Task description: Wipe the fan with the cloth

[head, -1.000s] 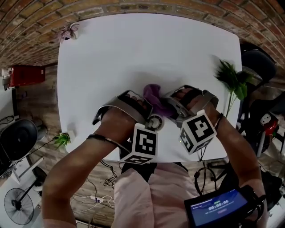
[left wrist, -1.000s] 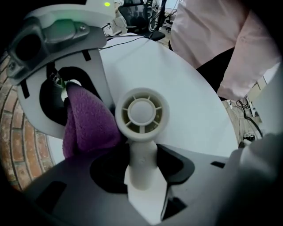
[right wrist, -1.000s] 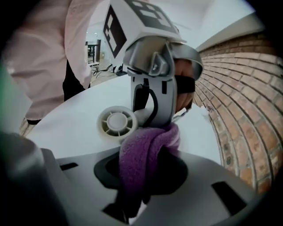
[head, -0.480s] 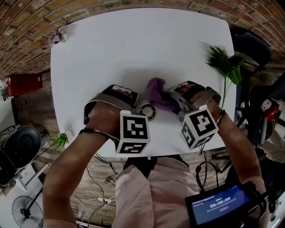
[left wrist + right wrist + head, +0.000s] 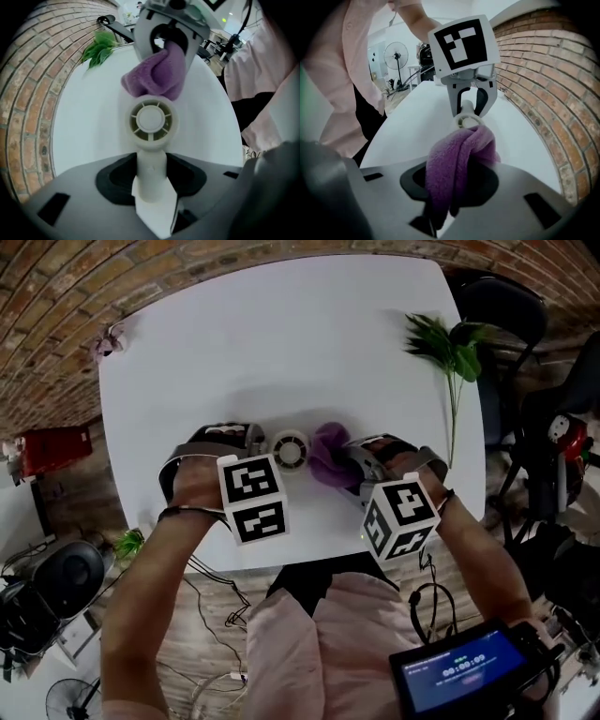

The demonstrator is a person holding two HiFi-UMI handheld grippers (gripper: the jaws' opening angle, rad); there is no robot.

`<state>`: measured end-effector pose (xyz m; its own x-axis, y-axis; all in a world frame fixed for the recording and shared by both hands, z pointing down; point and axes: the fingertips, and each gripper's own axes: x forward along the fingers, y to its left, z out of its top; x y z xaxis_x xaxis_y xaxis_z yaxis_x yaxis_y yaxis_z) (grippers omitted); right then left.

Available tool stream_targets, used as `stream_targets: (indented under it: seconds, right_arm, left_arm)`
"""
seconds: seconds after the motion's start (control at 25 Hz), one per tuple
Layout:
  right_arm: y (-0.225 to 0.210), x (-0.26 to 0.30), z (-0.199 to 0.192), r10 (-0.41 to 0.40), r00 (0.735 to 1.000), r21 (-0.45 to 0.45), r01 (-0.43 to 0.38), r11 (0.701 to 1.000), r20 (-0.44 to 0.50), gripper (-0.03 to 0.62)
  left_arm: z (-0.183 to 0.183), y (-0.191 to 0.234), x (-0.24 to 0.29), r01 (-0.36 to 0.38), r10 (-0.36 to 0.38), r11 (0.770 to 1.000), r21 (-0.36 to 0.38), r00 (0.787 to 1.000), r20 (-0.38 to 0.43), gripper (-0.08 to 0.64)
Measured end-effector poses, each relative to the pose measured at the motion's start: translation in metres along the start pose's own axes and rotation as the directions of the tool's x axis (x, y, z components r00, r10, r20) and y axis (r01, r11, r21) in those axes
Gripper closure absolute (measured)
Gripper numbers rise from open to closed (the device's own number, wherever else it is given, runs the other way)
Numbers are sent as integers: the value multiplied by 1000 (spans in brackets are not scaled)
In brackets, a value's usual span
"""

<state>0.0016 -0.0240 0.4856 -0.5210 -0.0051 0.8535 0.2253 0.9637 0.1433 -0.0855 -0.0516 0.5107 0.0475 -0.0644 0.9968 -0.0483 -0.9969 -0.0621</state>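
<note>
Pinching the stem of the small white fan [image 5: 291, 448] in the left gripper [image 5: 150, 180] jaws, over the desk [image 5: 281, 343] near the middle of its front edge; squeezing a fold of the purple cloth [image 5: 457, 159] in the fully closed right gripper [image 5: 440, 197] jaws, against the fan's rim. Likely light, stiff plastic with thin, breakable grille ribs: best held by the stem, not the head. Soft, limp cloth, bunching easily: best gripped close to the wiping end
</note>
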Motion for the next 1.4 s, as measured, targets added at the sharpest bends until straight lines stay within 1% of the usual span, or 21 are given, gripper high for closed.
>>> stream_targets:
  seconds: [0.08, 0.16, 0.24, 0.28, 0.36, 0.44, 0.56, 0.6, 0.64, 0.68, 0.8, 0.92, 1.0, 1.04, 1.08, 1.12, 1.16, 1.24, 1.32, 1.36, 1.4]
  right_arm:
    - [17, 1, 18, 25, 999, 66, -28, 997, 46, 502]
    - [32, 1, 31, 38, 994, 148, -53, 988, 103, 502]
    - [41, -6, 37, 31, 986, 268, -75, 961, 166, 500]
    - [44, -13, 39, 26, 978, 343, -97, 934, 205, 500]
    - [51, -29, 38, 33, 955, 499, -182, 847, 293, 498]
    - [59, -42, 28, 51, 927, 625, -290, 725, 371, 494]
    - [64, -50, 2, 40, 903, 757, -381, 531, 427, 478]
    - [63, -51, -8, 23, 907, 788, -378, 486, 421, 470]
    - [60, -52, -18, 2, 917, 815, -356, 457, 400, 455]
    - [57, -53, -29, -21, 930, 838, -320, 443, 366, 435]
    - [45, -62, -60, -106, 965, 878, -168, 448, 238, 359]
    - [36, -76, -87, -186, 971, 904, -62, 422, 154, 247]
    - [34, -86, -103, -229, 967, 916, -13, 401, 113, 205]
    - [33, -92, -109, -249, 964, 916, 11, 402, 98, 188]
    - [33, -98, -112, -266, 960, 909, 33, 415, 87, 177]
    - [33, -105, -113, -281, 956, 895, 53, 444, 83, 166]
    - [32, -111, -109, -290, 954, 871, 72, 485, 83, 152]
    - [31, -117, -96, -289, 953, 800, 105, 590, 88, 131]
    - [30, -112, -78, -263, 961, 722, 120, 681, 89, 112]
    - [30, -105, -70, -245, 966, 695, 118, 710, 87, 103]
    - [31, -98, -64, -231, 969, 680, 114, 724, 83, 101]
  left_arm:
    - [-7, 1, -5, 3, -4, 996, -87, 1000, -8, 365]
    - [-12, 4, -6, -1, 1, 983, -186, 1000, -3, 365]
    - [-15, 7, -7, -6, 18, 954, -298, 999, 36, 362]
    - [-18, 7, -9, 6, 21, 932, -361, 997, 70, 359]
    - [-27, 2, -17, 64, 6, 880, -470, 989, 146, 332]
    - [-37, -7, -22, 124, -24, 841, -527, 981, 192, 301]
    - [-46, -22, -18, 187, -96, 824, -534, 976, 195, 272]
    - [-43, -29, -17, 217, -126, 822, -526, 971, 203, 265]
    - [-35, -37, -19, 254, -156, 818, -515, 961, 226, 265]
    - [-23, -45, -22, 299, -185, 811, -504, 947, 263, 265]
    - [26, -66, -30, 422, -236, 777, -467, 883, 406, 265]
    - [76, -68, -30, 475, -212, 755, -452, 829, 517, 261]
    - [101, -63, -26, 490, -186, 743, -457, 806, 562, 252]
    - [110, -62, -25, 495, -183, 741, -454, 799, 573, 250]
    - [116, -63, -26, 498, -187, 745, -443, 794, 579, 250]
    - [120, -65, -31, 497, -191, 756, -426, 790, 582, 249]
    - [121, -67, -37, 488, -190, 772, -407, 789, 585, 249]
    - [115, -63, -58, 429, -145, 820, -380, 797, 586, 250]
    - [101, -46, -80, 320, -44, 865, -387, 817, 575, 250]
    - [90, -34, -88, 252, 19, 878, -406, 831, 557, 248]
    - [79, -22, -92, 182, 80, 886, -426, 846, 527, 232]
